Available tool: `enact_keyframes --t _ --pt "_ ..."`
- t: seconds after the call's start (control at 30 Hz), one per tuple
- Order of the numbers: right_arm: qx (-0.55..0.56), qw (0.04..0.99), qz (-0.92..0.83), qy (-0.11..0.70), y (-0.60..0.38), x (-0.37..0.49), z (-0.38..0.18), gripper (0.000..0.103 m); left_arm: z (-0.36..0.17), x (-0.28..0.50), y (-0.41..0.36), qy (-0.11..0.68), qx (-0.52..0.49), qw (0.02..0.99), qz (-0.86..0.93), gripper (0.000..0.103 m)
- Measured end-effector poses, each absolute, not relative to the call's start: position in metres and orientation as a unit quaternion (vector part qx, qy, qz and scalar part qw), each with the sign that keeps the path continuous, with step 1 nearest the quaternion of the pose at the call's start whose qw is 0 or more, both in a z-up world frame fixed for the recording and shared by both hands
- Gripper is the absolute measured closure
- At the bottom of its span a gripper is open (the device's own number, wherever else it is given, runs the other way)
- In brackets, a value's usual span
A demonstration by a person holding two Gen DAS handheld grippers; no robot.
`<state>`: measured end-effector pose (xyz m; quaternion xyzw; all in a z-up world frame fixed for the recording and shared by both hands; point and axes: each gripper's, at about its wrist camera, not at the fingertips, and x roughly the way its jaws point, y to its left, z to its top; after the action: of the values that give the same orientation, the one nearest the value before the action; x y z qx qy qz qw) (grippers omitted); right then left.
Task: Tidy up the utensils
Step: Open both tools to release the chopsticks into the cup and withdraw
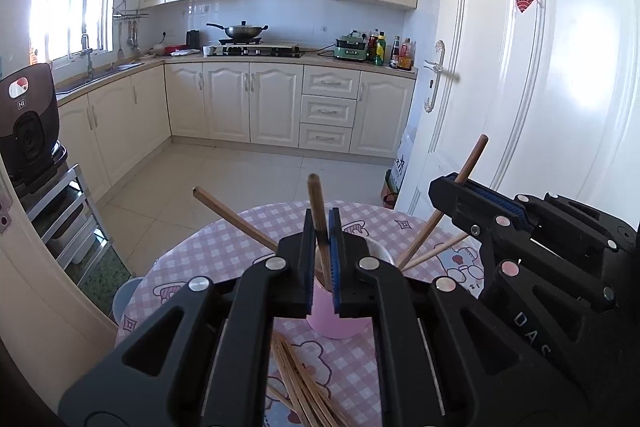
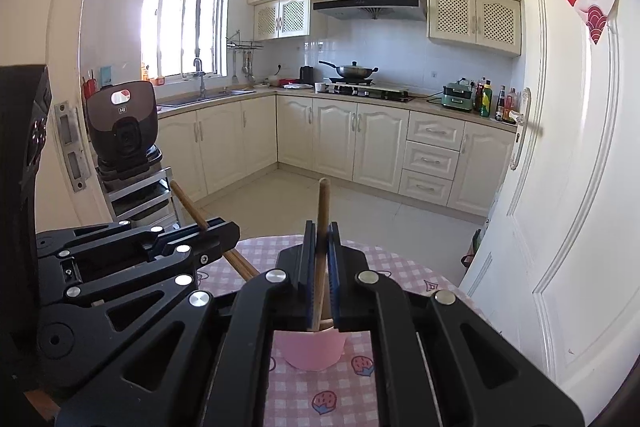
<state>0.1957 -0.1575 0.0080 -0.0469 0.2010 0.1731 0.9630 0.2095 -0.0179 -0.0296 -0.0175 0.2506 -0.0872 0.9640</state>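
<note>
**Two chopsticks, one pink cup**

My left gripper [image 1: 322, 251] is clamped on a brown chopstick [image 1: 318, 211] standing nearly upright, its lower end inside the pink cup [image 1: 336, 323] on the checked tablecloth [image 1: 224, 247]. At three o'clock from it, my right gripper [image 2: 322, 267] pinches a second chopstick [image 2: 323, 211] over the same cup. Other chopsticks lean out of the cup toward ten and two o'clock. A loose bundle of chopsticks [image 1: 300, 379] lies at six o'clock.
</note>
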Motion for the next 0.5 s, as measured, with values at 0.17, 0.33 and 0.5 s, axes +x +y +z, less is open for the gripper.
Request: enact_keyframes --t 0.17,0.33,0.5 --pt "-0.029 0.963 0.170 0.205 -0.161 0.197 0.006 0.098 -0.030 0.209 -0.011 0.266 -0.032 0.958 -0.097 0.089" --pt "-0.006 0.962 0.173 0.210 -0.172 0.194 0.006 0.092 -0.026 0.198 -0.005 0.246 -0.032 0.965 -0.079 0.044" --pt "0.010 0.964 0.171 0.204 -0.176 0.185 0.008 0.075 -0.025 0.190 -0.002 0.250 -0.032 0.964 -0.080 0.044"
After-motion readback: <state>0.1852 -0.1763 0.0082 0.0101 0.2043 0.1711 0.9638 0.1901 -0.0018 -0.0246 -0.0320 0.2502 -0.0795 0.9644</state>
